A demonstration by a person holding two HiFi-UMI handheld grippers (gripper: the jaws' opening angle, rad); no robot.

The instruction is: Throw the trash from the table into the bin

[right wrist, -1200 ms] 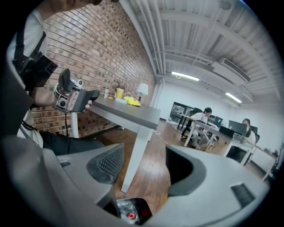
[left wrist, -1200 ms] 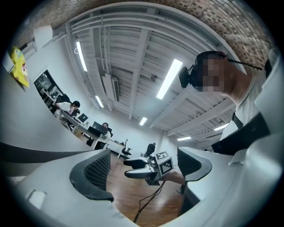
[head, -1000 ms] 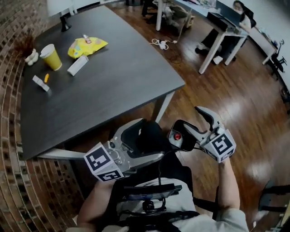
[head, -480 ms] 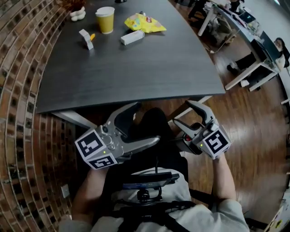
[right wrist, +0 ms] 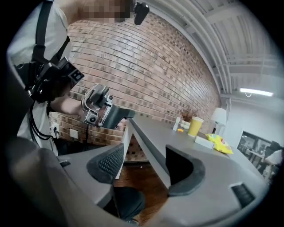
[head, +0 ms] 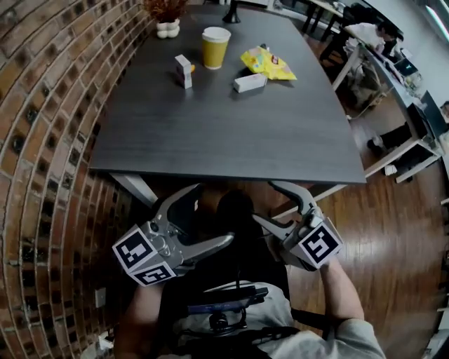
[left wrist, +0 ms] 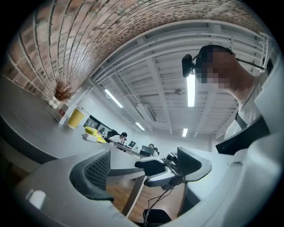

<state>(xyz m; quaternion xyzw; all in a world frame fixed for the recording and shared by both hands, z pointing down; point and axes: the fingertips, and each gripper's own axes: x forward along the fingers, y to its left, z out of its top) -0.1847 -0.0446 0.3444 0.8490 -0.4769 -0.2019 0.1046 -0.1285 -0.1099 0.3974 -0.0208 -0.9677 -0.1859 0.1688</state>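
Observation:
On the far half of the dark table (head: pixel 231 133) stand a yellow paper cup (head: pixel 215 46), a yellow chip bag (head: pixel 267 63), a white box (head: pixel 250 83) and a small white carton (head: pixel 183 71) with an orange scrap beside it. My left gripper (head: pixel 214 214) and right gripper (head: pixel 265 202) hover side by side just short of the table's near edge, both open and empty. The right gripper view shows the cup (right wrist: pixel 194 126), the bag (right wrist: pixel 218 142) and the box (right wrist: pixel 203 142) far off along the tabletop. From the left gripper view the cup (left wrist: pixel 76 118) is small and distant.
A curved brick wall (head: pixel 49 140) runs close along the table's left side. A white ornament (head: pixel 167 29) and a lamp base (head: pixel 231 14) stand at the far end. Wooden floor (head: pixel 393 231) spreads to the right, with desks and seated people beyond.
The view has swung round so the table now lies straight ahead. Both grippers have moved with the body to the near edge, still open and empty.

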